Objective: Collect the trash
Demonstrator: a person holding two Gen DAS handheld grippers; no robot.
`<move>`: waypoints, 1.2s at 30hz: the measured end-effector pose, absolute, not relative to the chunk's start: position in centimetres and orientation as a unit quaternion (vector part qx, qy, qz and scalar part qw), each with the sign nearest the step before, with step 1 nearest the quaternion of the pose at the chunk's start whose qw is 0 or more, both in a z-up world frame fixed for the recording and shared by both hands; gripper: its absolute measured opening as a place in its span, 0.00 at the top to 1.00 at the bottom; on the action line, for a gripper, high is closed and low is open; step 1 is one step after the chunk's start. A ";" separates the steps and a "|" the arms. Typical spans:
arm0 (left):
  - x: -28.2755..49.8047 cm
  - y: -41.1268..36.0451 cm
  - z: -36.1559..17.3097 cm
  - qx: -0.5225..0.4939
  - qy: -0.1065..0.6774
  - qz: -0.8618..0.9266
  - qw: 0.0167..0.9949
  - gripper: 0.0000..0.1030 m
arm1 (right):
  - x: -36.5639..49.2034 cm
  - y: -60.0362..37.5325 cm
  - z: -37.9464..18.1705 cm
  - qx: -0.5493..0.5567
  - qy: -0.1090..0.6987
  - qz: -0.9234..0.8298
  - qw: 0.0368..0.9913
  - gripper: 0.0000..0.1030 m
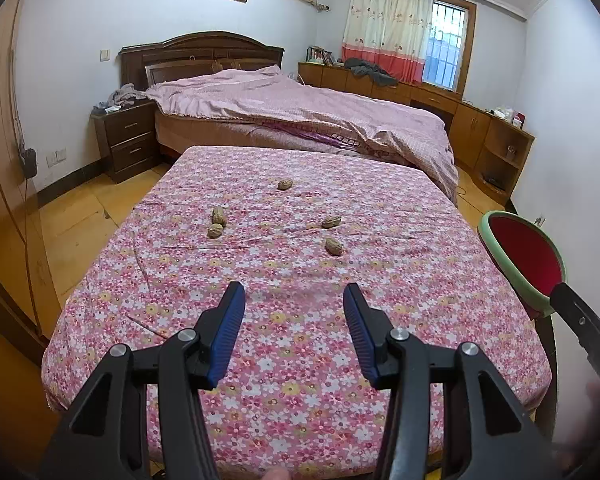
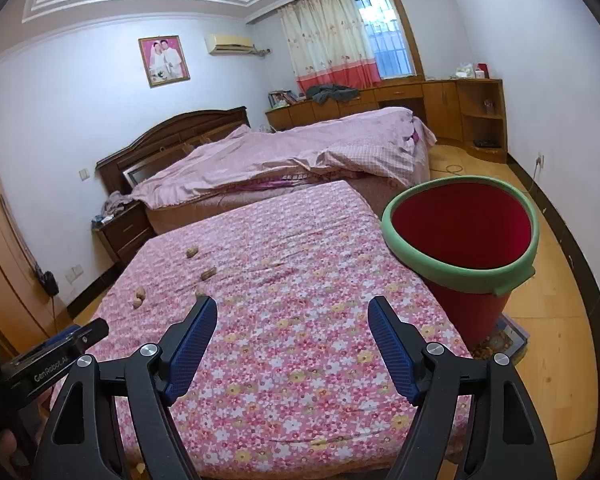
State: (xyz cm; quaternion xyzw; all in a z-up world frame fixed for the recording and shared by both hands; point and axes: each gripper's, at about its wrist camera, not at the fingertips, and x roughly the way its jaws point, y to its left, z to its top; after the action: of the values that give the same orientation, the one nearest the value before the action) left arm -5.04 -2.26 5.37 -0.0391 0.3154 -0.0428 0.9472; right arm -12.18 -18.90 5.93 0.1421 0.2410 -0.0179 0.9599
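Observation:
Several walnuts lie on the floral-covered table: one far, two at the left, two at the right. Some also show in the right wrist view. A red bin with a green rim stands beside the table's right edge; it also shows in the left wrist view. My left gripper is open and empty above the table's near part. My right gripper is open and empty, left of the bin.
A bed with a pink cover stands behind the table. A dark nightstand is at the left, wooden cabinets along the right wall. Wooden floor surrounds the bin. A cord hangs from a wall socket.

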 end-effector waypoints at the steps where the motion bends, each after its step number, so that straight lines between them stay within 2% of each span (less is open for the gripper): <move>1: -5.1 -2.3 5.4 -0.038 0.314 -0.042 0.948 0.50 | -12.2 -18.8 5.9 0.142 0.241 -0.018 0.960 0.24; 36: -5.5 -2.4 5.2 -0.046 0.306 -0.034 0.950 0.50 | -12.6 -18.7 5.4 0.139 0.253 -0.032 0.957 0.23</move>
State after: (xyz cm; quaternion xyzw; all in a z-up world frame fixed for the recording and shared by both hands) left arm -5.54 -2.41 5.20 -0.0462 0.3059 -0.0337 0.9503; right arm -12.56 -18.72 5.44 0.1390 0.2527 -0.0319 0.9570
